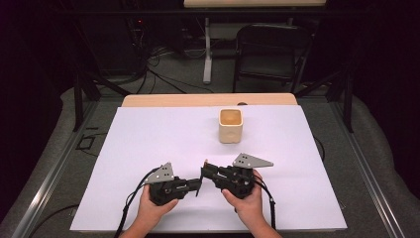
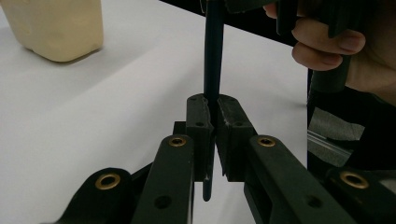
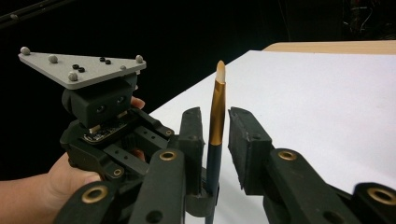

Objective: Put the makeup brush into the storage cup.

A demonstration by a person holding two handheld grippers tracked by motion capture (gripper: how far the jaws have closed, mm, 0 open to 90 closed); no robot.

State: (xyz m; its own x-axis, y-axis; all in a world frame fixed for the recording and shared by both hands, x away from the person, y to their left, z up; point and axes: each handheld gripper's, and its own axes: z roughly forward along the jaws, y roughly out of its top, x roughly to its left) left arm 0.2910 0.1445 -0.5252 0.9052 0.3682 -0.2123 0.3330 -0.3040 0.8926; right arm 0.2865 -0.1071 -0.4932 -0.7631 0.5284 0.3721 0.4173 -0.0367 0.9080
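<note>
Paintbrush (image 3: 216, 116) stands clamped in the left gripper (image 2: 211, 135); right gripper (image 3: 215, 140) jaws flank it, not pressing. Cream cup (image 1: 231, 125) sits upper centre, contents unclear.

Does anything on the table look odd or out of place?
Nothing stands out. The cup stands upright on the white sheet, nothing is spilled, and the left gripper clamps the brush between the right gripper jaws.
</note>
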